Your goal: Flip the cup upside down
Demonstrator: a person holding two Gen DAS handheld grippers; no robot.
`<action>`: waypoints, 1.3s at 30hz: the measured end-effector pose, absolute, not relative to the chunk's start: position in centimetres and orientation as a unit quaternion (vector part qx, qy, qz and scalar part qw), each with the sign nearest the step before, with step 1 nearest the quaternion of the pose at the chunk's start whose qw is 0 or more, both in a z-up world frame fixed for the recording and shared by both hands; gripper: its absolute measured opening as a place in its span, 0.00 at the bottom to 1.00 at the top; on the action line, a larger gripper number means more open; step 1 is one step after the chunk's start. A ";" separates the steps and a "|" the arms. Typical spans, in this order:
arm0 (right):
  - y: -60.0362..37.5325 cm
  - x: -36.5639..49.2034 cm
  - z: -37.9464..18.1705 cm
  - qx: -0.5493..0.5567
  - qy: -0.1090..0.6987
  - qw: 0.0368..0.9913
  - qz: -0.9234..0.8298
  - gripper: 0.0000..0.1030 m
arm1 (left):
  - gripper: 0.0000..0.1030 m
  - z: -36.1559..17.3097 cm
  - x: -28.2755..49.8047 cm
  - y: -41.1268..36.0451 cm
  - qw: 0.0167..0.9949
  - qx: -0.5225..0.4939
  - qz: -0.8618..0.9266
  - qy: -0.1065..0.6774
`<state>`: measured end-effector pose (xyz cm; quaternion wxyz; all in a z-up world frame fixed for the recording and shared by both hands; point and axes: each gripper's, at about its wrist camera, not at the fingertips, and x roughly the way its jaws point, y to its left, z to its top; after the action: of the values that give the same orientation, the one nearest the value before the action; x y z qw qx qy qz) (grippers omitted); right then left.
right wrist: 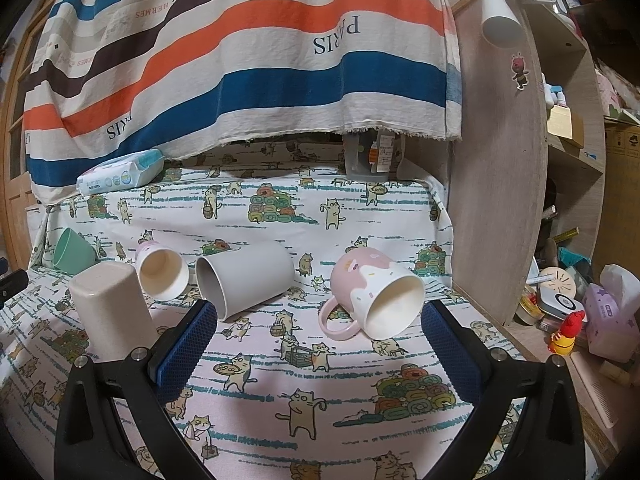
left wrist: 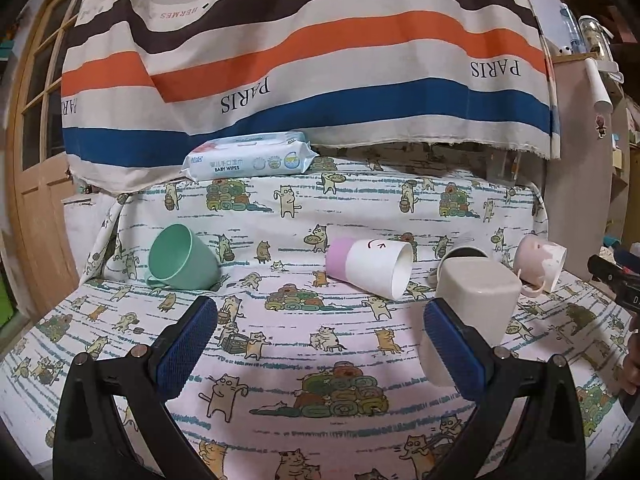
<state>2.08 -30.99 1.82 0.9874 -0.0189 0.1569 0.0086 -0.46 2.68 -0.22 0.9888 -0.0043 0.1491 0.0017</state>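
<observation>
On cat-print tablecloth point(right wrist: 320, 380), beige square plastic cup point(left wrist: 472, 312) is already standing inverted; we're hovering both grippers, left point(left wrist: 320, 344) & right point(right wrist: 320, 344), jaws wide, empty. Risk: left's right finger nudging it over.

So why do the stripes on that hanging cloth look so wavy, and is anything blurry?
Left wrist view: the fisheye lens bends the striped cloth and darkens the corners; the cups stay sharp, and the door at the left edge smears. Right wrist view: same bowing, the wooden panel curves; soft shadows lie under the pink mug, with no harsh glare.
</observation>
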 end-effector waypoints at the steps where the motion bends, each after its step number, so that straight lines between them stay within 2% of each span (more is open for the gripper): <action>1: -31.0 2.1 1.8 -0.019 0.157 0.987 0.009 1.00 | 1.00 -0.2 -0.5 2.6 0.989 -0.005 0.002 0.149; 39: -30.9 2.1 1.8 -0.019 0.157 0.987 0.011 1.00 | 1.00 -0.3 -0.5 2.8 0.989 -0.006 0.007 0.150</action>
<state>2.06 -30.92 1.83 0.9874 -0.0191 0.1566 0.0112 -0.48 2.85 -0.27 0.9886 -0.0058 0.1501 0.0066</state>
